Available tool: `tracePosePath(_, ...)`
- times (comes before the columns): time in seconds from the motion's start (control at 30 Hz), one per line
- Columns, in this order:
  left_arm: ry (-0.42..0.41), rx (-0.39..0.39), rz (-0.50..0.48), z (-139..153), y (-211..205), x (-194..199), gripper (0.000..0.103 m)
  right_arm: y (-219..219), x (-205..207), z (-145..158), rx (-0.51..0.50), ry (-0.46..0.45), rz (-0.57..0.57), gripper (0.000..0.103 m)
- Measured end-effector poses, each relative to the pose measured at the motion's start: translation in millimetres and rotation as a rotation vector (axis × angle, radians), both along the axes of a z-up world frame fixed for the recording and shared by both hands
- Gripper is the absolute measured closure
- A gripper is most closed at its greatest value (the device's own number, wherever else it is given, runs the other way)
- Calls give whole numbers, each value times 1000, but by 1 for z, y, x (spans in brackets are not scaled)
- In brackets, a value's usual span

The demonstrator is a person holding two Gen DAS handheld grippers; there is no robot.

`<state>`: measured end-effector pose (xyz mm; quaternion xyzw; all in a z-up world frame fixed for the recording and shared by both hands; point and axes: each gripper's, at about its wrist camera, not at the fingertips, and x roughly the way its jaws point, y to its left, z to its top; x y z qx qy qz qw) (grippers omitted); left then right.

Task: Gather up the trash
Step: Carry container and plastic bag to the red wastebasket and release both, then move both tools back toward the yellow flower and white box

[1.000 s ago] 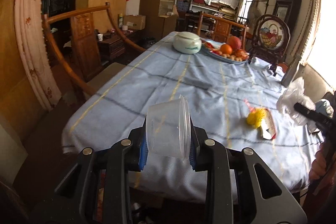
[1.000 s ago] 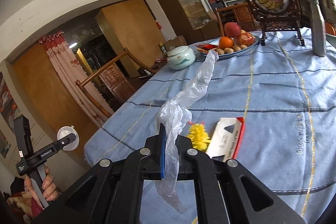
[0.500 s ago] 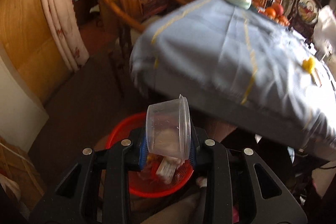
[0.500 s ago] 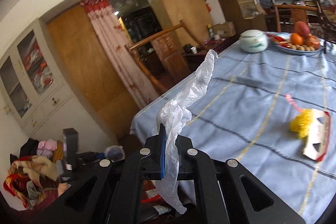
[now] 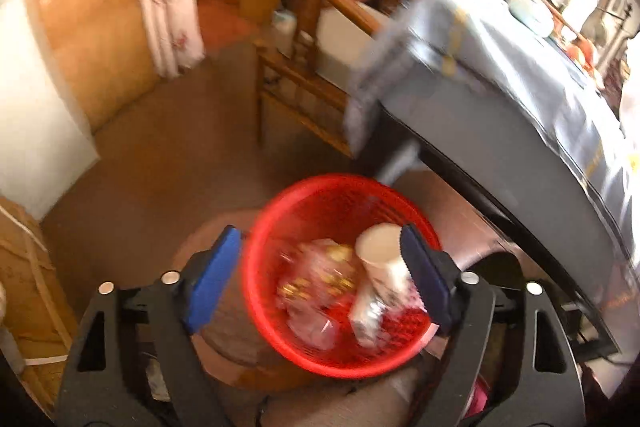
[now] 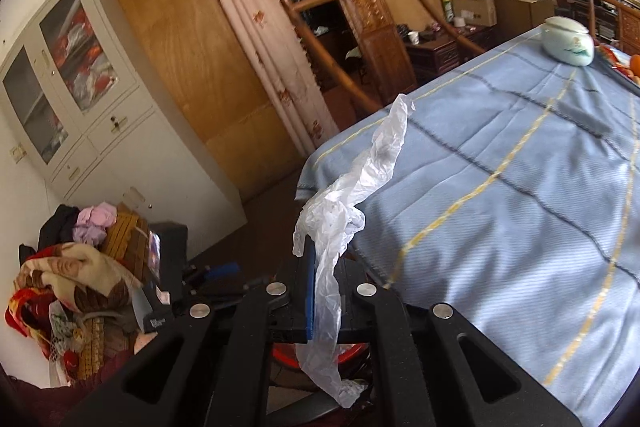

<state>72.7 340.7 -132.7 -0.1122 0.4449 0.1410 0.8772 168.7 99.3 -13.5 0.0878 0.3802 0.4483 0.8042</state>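
Note:
My left gripper [image 5: 320, 239] hangs over a red mesh basket [image 5: 276, 239] on the floor, pointing steeply down. Its jaws are opening and nothing is between the blue pads [image 5: 212, 279]. Inside the basket lie a white paper cup [image 5: 384, 259], blurred clear plastic [image 5: 316, 323] and wrappers. My right gripper [image 6: 320, 267] is shut on a crumpled white plastic bag [image 6: 352, 195], which sticks up above the fingers and trails down below them. It is beside the corner of the table with the blue cloth [image 6: 520, 207]. A red sliver of the basket [image 6: 352, 349] shows under it.
A wooden chair [image 5: 304, 39] stands by the table's corner [image 5: 384, 79], close behind the basket. A pink curtain [image 6: 256, 27] and a white cabinet [image 6: 80, 75] line the wall. Clothes are piled [image 6: 72, 267] at the left. A ceramic jar [image 6: 568, 41] sits far up the table.
My left gripper swung off the table and down over the red basket, then opened; the clear plastic cup it held has left its jaws. My right gripper swung left, still holding the bag.

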Motion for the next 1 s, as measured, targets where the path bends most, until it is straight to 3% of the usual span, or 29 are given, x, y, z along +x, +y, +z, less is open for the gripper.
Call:
tracePosePath(0.4, -74, 55, 133, 21, 49, -16, 15, 109, -14, -50, -132, 93, 214, 97)
tracePosePath(0.5, -69, 78, 146, 18, 49, -17, 14, 131, -14, -68, -173, 126, 250, 93)
tracePosePath(0.53, -65, 79, 148, 15, 51, -17, 14, 137, -13, -76, -189, 145, 261, 86)
tracePosePath(0.57, -62, 76, 151, 14, 53, -17, 14, 140, -11, -82, -201, 162, 270, 71)
tracePosePath(0.63, -58, 61, 153, 11, 57, -18, 14, 144, -11, -89, -218, 172, 266, 62)
tracePosePath(1.0, -71, 61, 144, 16, 54, -18, 14, 109, -11, -74, -166, 139, 182, 62)
